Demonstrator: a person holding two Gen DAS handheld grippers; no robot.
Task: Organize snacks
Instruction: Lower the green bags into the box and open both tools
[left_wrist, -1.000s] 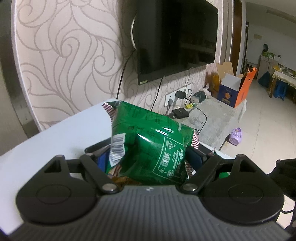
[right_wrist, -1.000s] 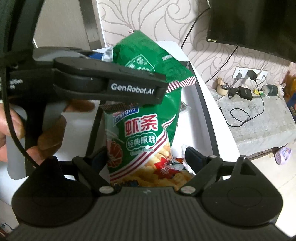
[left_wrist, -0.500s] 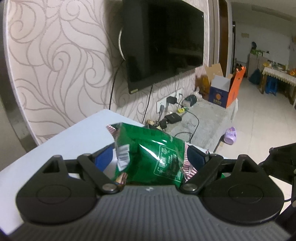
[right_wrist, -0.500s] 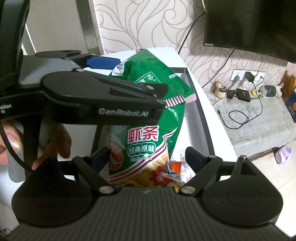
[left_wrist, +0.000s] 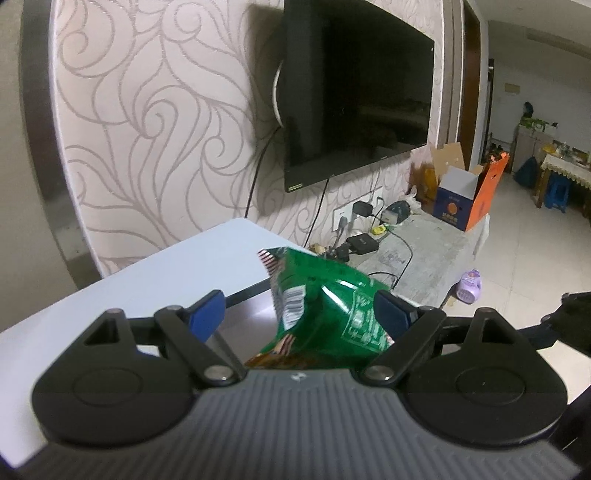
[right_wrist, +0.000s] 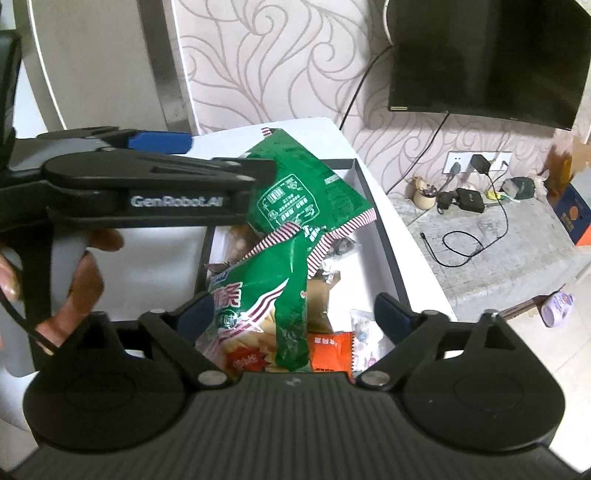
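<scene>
A: Left wrist view? 
B: The left claw (left_wrist: 299, 314) gapes wide; the crinkled green foil snack bag (left_wrist: 325, 314) leans against its right finger, unpinched.

A: Right wrist view? 
B: The right claw (right_wrist: 291, 314) has just been opening, with the bag (right_wrist: 291, 229) loose between its fingers, above the black-rimmed white box (right_wrist: 384, 236).

**Rig appearance, both grippers**

Left gripper (left_wrist: 299, 314): ribbed grey housing nearest the lens, flanked by two black rounded lobes with recessed discs. Black link arms, silver pivot screws, blue fingertips (left_wrist: 205, 315). From the right wrist view, seen side-on at left: black body, white "GenRobot.AI" lettering, grey handle, thin black cable beneath. Right gripper (right_wrist: 295, 314): identical build, darker blue pads (right_wrist: 391, 314). Hand (right_wrist: 79, 280) on the handle, no sleeve visible.
</scene>
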